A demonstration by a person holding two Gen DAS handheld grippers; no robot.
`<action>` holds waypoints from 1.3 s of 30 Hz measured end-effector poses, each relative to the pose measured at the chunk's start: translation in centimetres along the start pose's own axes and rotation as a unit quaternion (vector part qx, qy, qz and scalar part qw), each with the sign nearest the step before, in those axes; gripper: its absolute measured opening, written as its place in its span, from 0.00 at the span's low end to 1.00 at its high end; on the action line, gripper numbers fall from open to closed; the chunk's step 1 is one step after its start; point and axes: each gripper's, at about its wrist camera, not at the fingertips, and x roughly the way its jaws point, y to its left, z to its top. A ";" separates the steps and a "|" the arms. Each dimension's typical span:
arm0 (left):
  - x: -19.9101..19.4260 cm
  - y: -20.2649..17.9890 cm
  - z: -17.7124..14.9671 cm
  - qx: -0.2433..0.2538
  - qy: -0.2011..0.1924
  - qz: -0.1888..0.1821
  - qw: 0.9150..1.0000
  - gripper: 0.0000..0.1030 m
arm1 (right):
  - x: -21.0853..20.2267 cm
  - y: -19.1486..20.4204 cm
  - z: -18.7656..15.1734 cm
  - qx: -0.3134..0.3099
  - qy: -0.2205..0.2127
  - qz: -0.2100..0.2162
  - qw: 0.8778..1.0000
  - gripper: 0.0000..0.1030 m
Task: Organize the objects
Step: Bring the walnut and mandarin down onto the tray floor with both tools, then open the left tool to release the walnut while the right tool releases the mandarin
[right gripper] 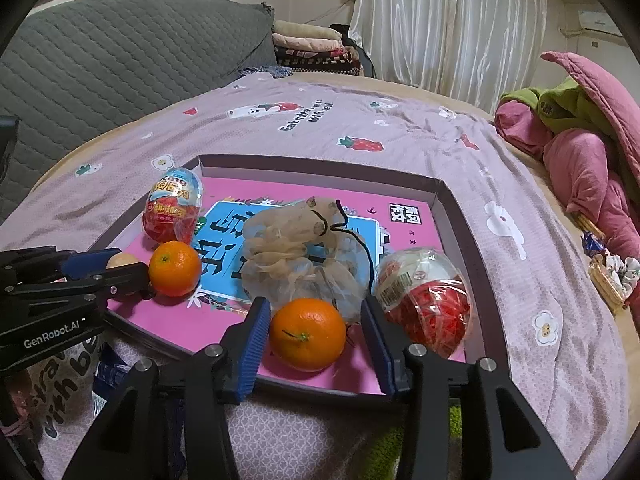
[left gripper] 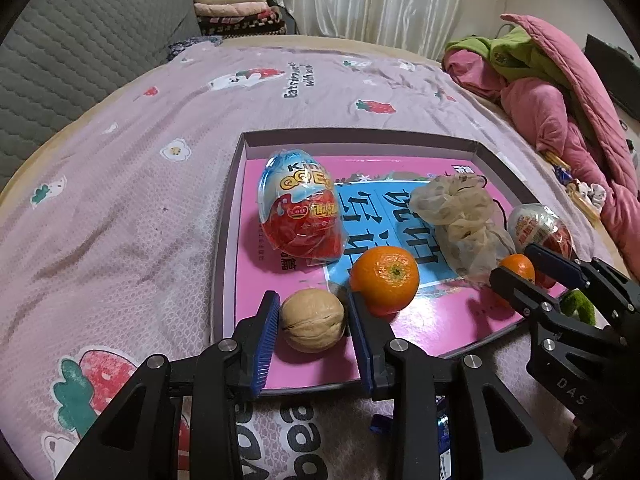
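Observation:
A shallow box tray with a pink floor lies on the bed. My left gripper is shut on a walnut that rests at the tray's near edge. A larger orange sits just right of it. My right gripper stands open around a second orange on the tray floor, with a gap at the right pad. Two foil-wrapped chocolate eggs and a beige mesh bag also lie in the tray. In the right wrist view the left gripper shows at the left.
The tray lies on a pink strawberry-print bedsheet. A pile of pink and green bedding rises at the right. A grey quilted cushion and folded blankets are at the back. Small items lie at the bed's right edge.

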 end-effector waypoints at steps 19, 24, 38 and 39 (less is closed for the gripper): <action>-0.6 0.4 0.1 0.001 -0.003 -0.005 1.000 0.36 | -0.2 0.3 0.1 -0.006 -0.003 -0.009 1.000 0.53; -0.7 0.4 0.0 -0.001 -0.001 -0.007 1.000 0.42 | -0.3 0.4 0.1 -0.008 -0.005 -0.011 1.000 0.55; -1.3 0.1 0.0 -0.004 -0.006 -0.009 1.000 0.47 | -0.5 0.7 0.1 -0.017 -0.010 -0.011 1.000 0.60; -1.3 0.1 0.0 -0.005 -0.008 -0.009 1.000 0.49 | -0.5 0.7 0.1 -0.017 -0.011 -0.011 1.000 0.60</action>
